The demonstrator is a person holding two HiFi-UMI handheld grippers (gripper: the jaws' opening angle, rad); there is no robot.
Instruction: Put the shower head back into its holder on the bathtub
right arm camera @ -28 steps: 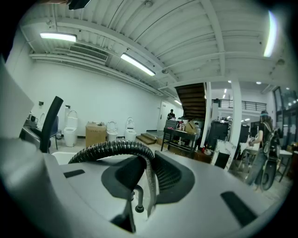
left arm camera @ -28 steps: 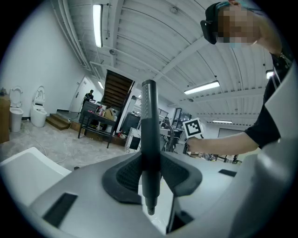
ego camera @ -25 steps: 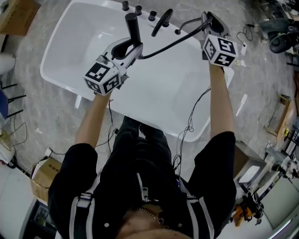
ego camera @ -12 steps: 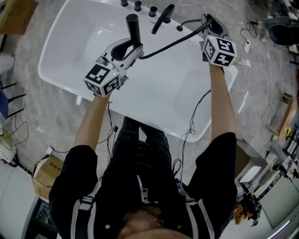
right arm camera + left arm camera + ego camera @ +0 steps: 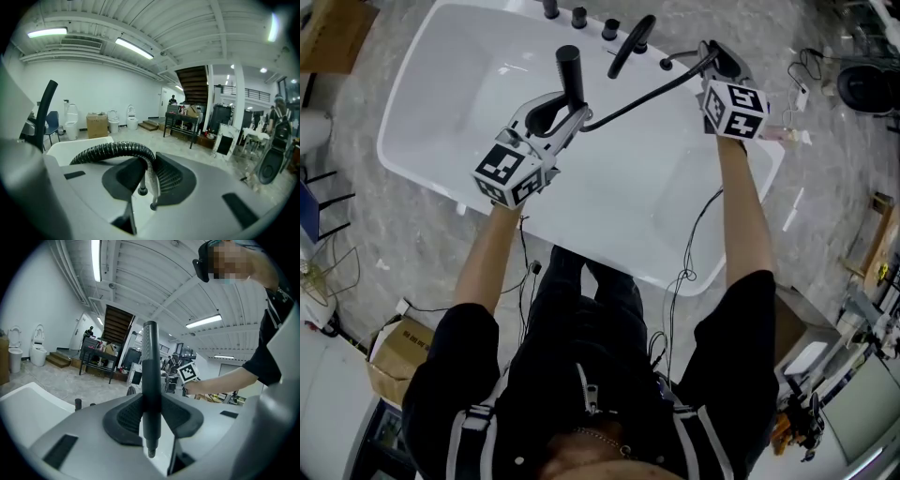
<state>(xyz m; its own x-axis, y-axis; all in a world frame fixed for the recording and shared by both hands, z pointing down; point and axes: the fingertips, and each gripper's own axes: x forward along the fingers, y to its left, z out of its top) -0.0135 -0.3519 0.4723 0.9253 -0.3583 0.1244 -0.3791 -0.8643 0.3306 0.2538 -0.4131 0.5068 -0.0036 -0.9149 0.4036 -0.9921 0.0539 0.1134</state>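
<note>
The black shower head (image 5: 570, 75) stands upright over the white bathtub (image 5: 441, 141), and my left gripper (image 5: 572, 112) is shut on its handle. In the left gripper view the wand (image 5: 150, 380) rises between the jaws with its threaded end pointing down. Its black ribbed hose (image 5: 637, 94) runs right to my right gripper (image 5: 712, 58), which is shut on it near the tub's far rim. The hose (image 5: 112, 150) arches over the right gripper (image 5: 144, 185) jaws. A small black fitting (image 5: 666, 64) sits on the rim next to that gripper.
A black faucet spout (image 5: 630, 42) and black knobs (image 5: 579, 16) line the tub's far rim. Cables trail across the marble floor (image 5: 825, 187), and a cardboard box (image 5: 394, 352) lies near my left leg. Toilets and a table (image 5: 183, 124) stand far off in the hall.
Both grippers have sunk toward the tub, carrying the shower head and hose with them. Both grips are unchanged.
</note>
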